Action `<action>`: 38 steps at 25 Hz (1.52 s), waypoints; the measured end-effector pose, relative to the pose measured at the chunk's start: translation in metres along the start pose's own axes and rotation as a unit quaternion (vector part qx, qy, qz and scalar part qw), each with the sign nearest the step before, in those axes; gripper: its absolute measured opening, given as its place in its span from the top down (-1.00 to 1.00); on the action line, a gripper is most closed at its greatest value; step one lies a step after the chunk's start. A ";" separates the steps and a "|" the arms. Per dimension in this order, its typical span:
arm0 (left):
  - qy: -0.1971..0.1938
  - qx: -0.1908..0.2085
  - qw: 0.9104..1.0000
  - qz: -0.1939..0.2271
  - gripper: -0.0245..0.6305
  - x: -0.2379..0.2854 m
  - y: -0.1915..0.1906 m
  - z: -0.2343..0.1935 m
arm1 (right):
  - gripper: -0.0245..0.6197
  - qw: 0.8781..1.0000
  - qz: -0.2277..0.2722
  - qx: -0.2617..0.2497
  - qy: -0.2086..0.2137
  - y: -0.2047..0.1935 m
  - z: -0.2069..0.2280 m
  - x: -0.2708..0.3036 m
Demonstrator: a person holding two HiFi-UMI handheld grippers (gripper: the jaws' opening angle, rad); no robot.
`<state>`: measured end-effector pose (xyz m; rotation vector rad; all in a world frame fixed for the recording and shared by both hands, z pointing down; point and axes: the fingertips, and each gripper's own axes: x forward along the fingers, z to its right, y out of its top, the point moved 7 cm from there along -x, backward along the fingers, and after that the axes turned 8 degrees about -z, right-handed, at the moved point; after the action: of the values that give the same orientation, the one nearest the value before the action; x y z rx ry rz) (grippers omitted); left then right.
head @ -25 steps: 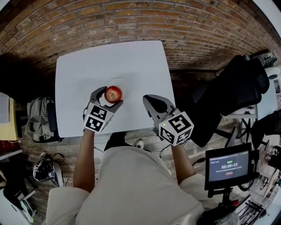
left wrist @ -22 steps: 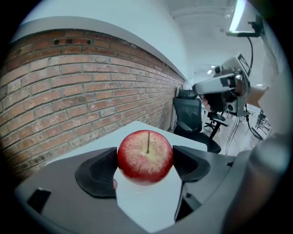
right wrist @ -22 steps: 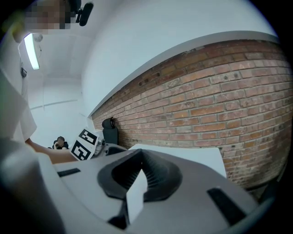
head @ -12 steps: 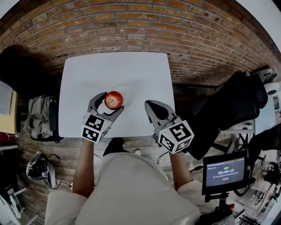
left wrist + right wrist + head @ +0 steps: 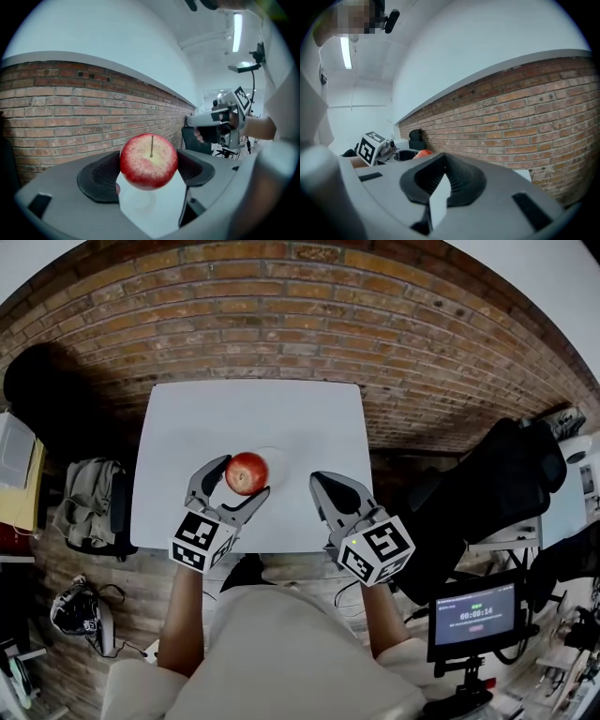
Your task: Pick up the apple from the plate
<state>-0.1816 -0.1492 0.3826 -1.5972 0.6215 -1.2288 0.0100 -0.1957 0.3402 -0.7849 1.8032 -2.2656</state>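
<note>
Lifted since a second ago, the apple (image 5: 247, 472) hangs above the white table (image 5: 187, 427), which stands against a brick wall (image 5: 281, 324). The left gripper (image 5: 244, 476) pinches it, stem facing that gripper's camera; it is round, with no clear long axis. A white plate (image 5: 277, 457) sits just beside it. The right gripper (image 5: 323, 482) has its jaws pressed together, empty. A monitor (image 5: 472, 615) reads 00:00:14.
</note>
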 end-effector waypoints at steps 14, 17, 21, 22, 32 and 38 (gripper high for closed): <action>0.023 0.042 0.996 0.078 -0.24 -0.038 0.053 0.003 | 0.92 0.998 0.057 -0.035 -0.018 0.046 -0.007 -0.014; 0.029 0.049 0.994 0.090 -0.24 -0.044 0.060 0.004 | 0.92 0.997 0.058 -0.050 -0.023 0.052 -0.009 -0.015; 0.033 0.053 0.994 0.091 -0.24 -0.046 0.062 0.005 | 0.92 0.996 0.052 -0.067 -0.035 0.053 -0.010 -0.016; 0.034 0.052 0.994 0.091 -0.24 -0.046 0.061 0.005 | 0.92 0.996 0.052 -0.069 -0.037 0.053 -0.010 -0.017; 0.031 0.072 0.992 0.095 -0.24 -0.042 0.063 0.010 | 0.92 0.995 0.057 -0.077 -0.036 0.051 -0.010 -0.019; 0.029 0.071 0.992 0.099 -0.24 -0.043 0.066 0.010 | 0.92 0.995 0.057 -0.075 -0.039 0.051 -0.010 -0.018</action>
<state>-0.1771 -0.1346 0.3048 -1.3521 0.6953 -1.1489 0.0097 -0.1936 0.2851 -0.7612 1.9461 -2.0219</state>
